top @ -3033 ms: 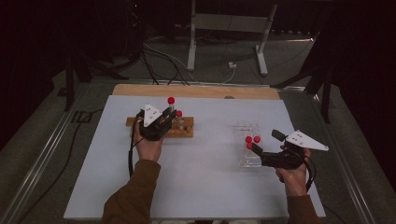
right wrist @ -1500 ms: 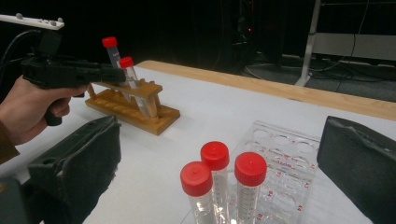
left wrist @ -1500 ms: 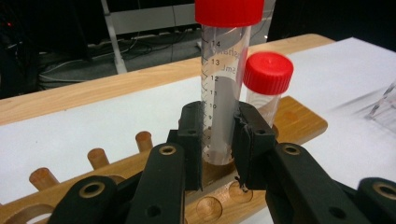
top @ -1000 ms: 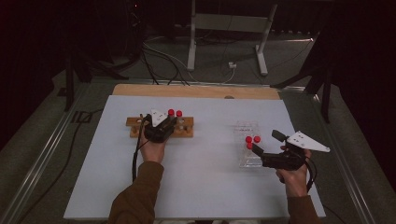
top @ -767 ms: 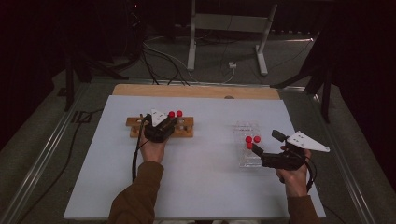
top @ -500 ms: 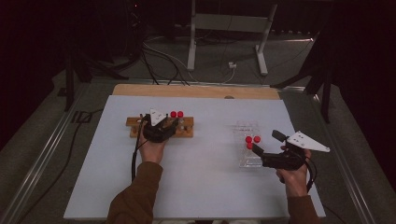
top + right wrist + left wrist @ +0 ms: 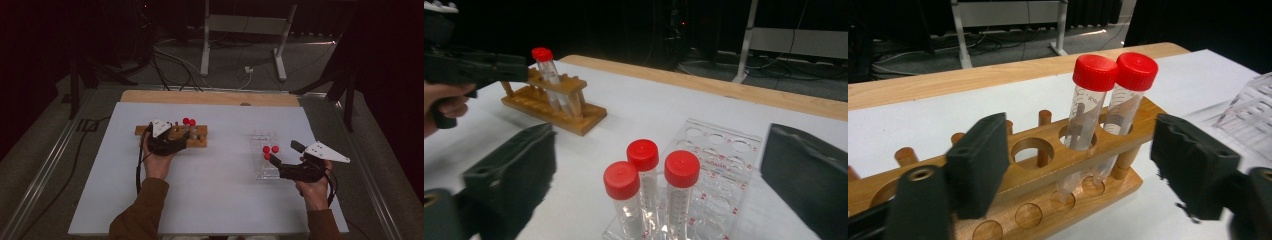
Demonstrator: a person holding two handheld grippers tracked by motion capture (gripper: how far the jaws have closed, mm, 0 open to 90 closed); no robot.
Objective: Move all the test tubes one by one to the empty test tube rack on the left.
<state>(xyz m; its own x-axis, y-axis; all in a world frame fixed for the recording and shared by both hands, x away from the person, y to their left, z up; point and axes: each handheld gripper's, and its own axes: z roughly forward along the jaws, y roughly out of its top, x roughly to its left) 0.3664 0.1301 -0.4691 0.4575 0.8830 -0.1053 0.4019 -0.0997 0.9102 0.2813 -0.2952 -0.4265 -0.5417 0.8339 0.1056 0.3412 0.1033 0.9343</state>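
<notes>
Two clear tubes with red caps (image 7: 1094, 73) (image 7: 1136, 70) stand side by side in the wooden rack (image 7: 1048, 150), near its right end. My left gripper (image 7: 1085, 170) faces them; its jaws have just been opening and now stand wide, with both pads clear of the tubes. In the high view the left gripper (image 7: 172, 142) lies over the wooden rack (image 7: 200, 142), just left of the red caps (image 7: 189, 121). My right gripper (image 7: 659, 185) is open around three red-capped tubes (image 7: 642, 155) in the clear plastic rack (image 7: 724, 150) without touching them. From above, the right gripper (image 7: 284, 154) sits at the clear rack (image 7: 260, 150).
The white mat (image 7: 215, 190) is bordered by a wooden strip (image 7: 210, 97) along the far edge. Cables and a metal stand (image 7: 240, 30) lie on the floor beyond. A cable (image 7: 137, 170) trails from the left gripper along the forearm.
The left gripper came down with a raised red-capped tube and set it in the wooden rack beside the first. It then let go and drew back slightly. The right gripper stayed put.
</notes>
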